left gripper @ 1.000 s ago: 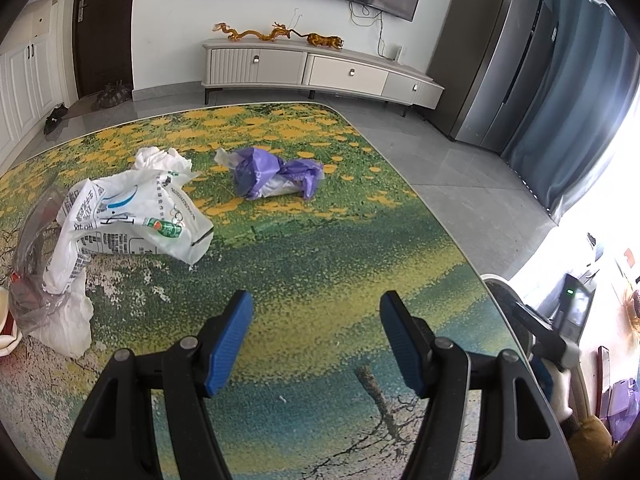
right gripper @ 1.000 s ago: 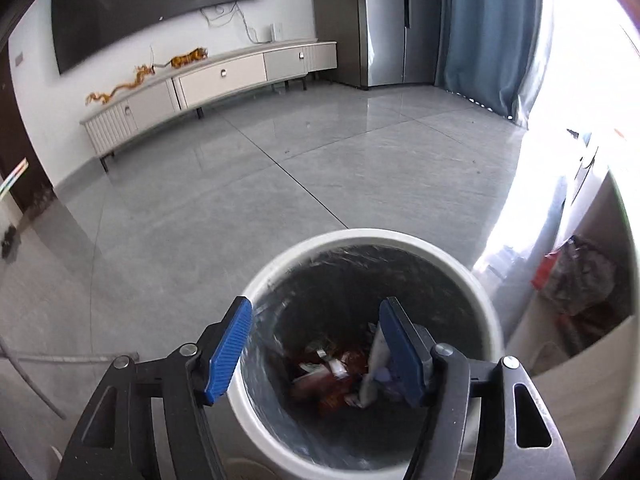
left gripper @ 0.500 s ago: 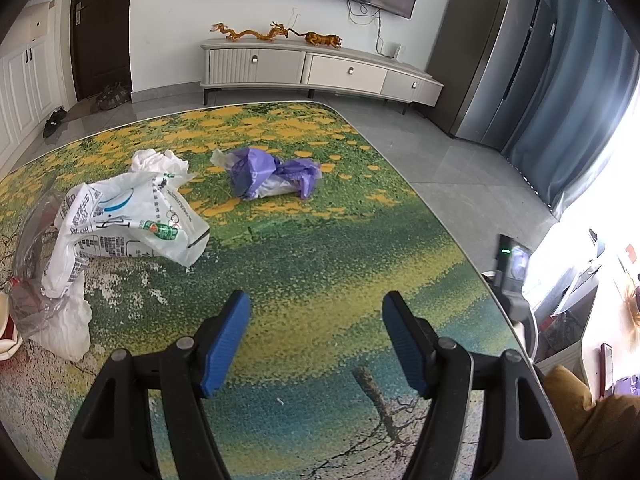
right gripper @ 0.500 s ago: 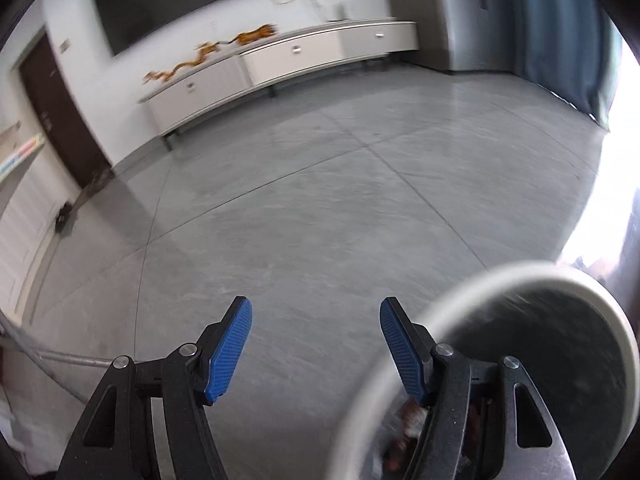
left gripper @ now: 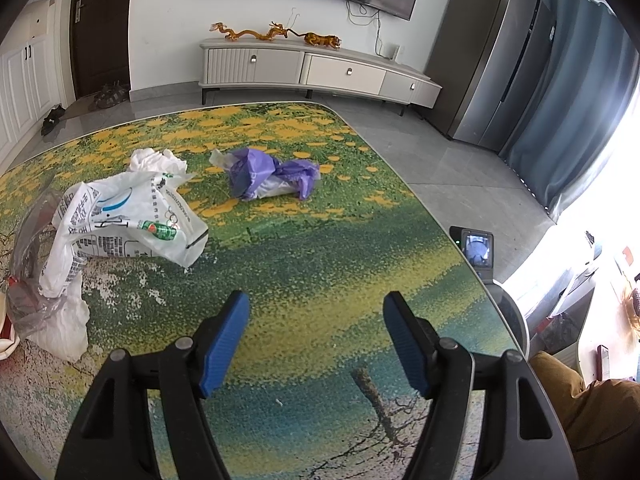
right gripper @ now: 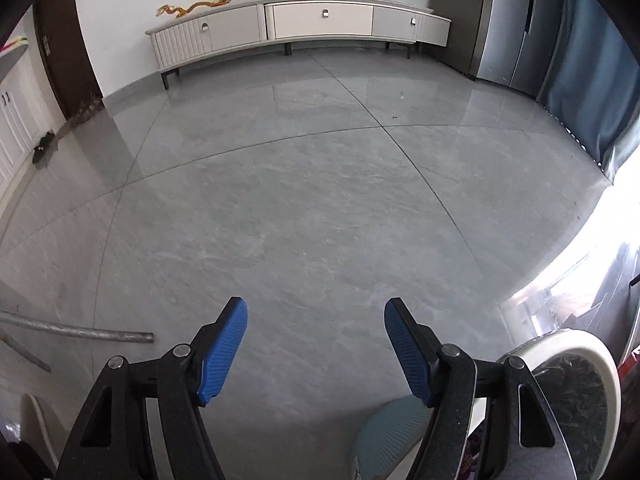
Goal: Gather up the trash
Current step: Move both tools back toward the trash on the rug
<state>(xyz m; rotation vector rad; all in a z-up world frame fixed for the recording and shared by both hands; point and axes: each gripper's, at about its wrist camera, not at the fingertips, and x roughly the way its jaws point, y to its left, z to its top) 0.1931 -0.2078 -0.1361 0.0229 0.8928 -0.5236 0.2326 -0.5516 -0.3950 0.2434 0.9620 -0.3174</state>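
Observation:
On the flower-patterned table (left gripper: 320, 248) lie a crumpled purple bag (left gripper: 276, 178), a white printed plastic bag (left gripper: 120, 220), a white tissue wad (left gripper: 158, 160) and a clear plastic bag (left gripper: 28, 248) at the left edge. My left gripper (left gripper: 316, 340) hovers open over bare tabletop, short of all the trash and holding nothing. My right gripper (right gripper: 316, 344) is over grey floor, its jaws opening with nothing between them. The white trash bin (right gripper: 580, 364) with a dark liner sits at its lower right. The right gripper's body (left gripper: 476, 248) shows just past the table's right edge.
The bin's rim (left gripper: 516, 320) peeks past the table's right edge, beside a person's brown-clad leg (left gripper: 592, 408). A metal pole (right gripper: 80, 332) lies on the floor at left, and a teal object (right gripper: 388, 428) sits under the right gripper. A TV cabinet (right gripper: 300, 24) lines the far wall.
My right gripper swung off the bin and leftward; the bin slid to the lower right of its view. Its body now shows nearer the table edge in the left view. The left gripper held still.

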